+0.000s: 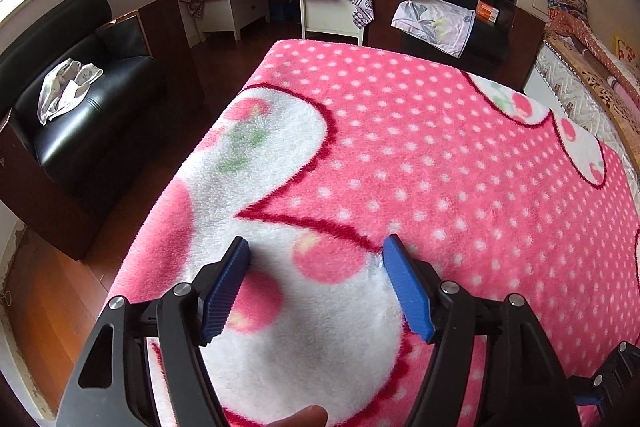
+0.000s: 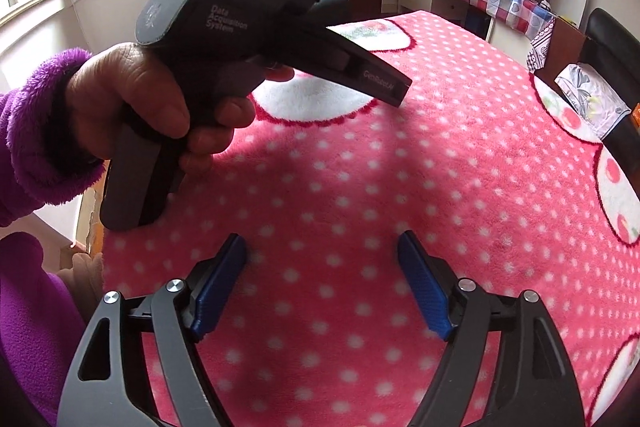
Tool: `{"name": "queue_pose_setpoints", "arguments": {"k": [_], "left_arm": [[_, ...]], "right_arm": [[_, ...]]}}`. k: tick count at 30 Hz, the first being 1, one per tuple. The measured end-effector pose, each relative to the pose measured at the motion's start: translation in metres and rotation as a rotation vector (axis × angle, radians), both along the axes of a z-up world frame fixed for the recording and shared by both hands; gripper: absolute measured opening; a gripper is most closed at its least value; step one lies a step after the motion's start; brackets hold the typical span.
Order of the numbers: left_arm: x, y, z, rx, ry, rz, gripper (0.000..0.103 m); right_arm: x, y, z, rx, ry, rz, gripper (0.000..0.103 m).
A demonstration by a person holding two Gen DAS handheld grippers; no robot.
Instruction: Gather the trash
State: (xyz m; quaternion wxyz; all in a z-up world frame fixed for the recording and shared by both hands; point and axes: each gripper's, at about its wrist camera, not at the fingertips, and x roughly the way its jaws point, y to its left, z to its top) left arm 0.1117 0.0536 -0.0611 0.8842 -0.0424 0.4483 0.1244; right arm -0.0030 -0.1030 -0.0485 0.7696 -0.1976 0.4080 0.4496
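Pink fleece blanket (image 1: 420, 147) fills both my views, and both my grippers hang over it with jaws wide and nothing between them: the left gripper (image 1: 316, 251) low centre, the right gripper (image 2: 322, 247) likewise. I see no trash on the blanket; the crumpled cloth (image 1: 68, 87) on the chair at the left edge might be some, though I can't tell from here. My risk is closing on fleece, snagging it, or knocking my left hand (image 2: 160, 99) with the right gripper.
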Motion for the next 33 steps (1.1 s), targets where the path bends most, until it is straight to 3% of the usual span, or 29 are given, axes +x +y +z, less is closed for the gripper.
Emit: {"name": "queue_pose_setpoints", "arguments": {"k": [33], "left_arm": [[-0.0006,0.0034,-0.0027,0.000,0.004,0.013,0.078]], "right_arm": [[0.0014,-0.0003,-0.0002,0.002,0.005,0.002,0.080]]}}
